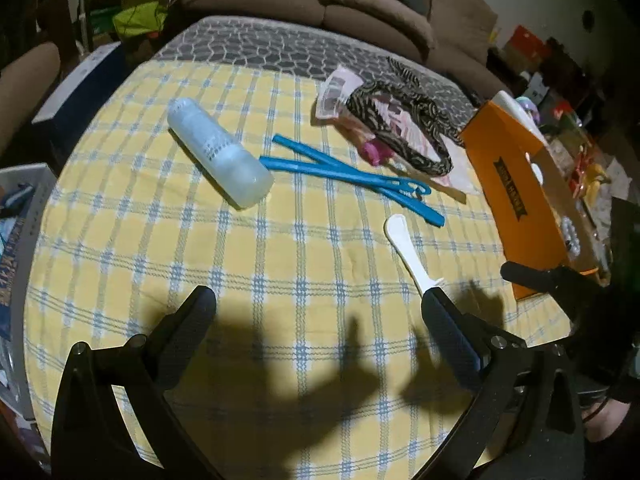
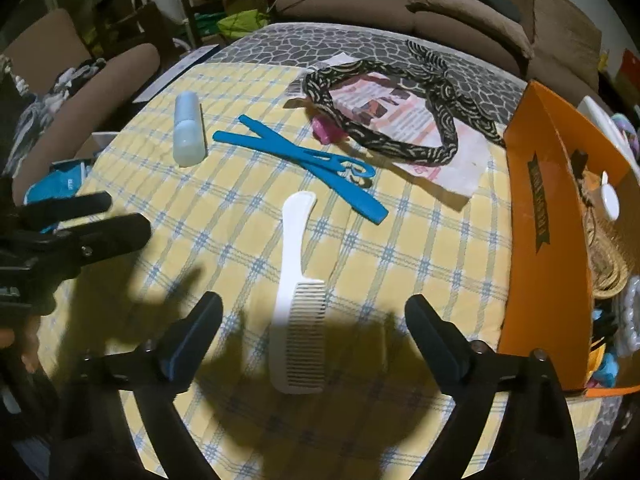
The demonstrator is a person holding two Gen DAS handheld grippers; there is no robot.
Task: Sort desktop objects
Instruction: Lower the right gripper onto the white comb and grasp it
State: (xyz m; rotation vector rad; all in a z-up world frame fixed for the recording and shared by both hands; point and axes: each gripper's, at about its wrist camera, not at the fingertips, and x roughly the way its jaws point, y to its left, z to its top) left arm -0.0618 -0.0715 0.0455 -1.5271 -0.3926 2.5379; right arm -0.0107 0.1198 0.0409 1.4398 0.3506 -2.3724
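A white comb (image 2: 298, 292) lies on the yellow checked cloth (image 2: 400, 264), teeth end nearest me, between the wide-apart fingers of my right gripper (image 2: 314, 306); the pads do not touch it. My left gripper (image 1: 320, 296) is open over bare cloth, with the comb's handle (image 1: 404, 244) just beyond its right fingertip (image 1: 434, 300). Farther back lie a frosted white bottle (image 1: 220, 152), two crossed blue hair tools (image 1: 348, 176), a pink item (image 1: 376, 152) and a black patterned headband (image 1: 408, 120) on a printed sheet. The left gripper also shows at the left edge of the right wrist view (image 2: 80, 220).
An orange cardboard box (image 2: 540, 216) with several small items inside stands at the table's right edge. A brown sofa (image 1: 360, 4) sits behind the table, a brown chair (image 2: 80, 76) and boxes to the left. The cloth's near half holds only shadows.
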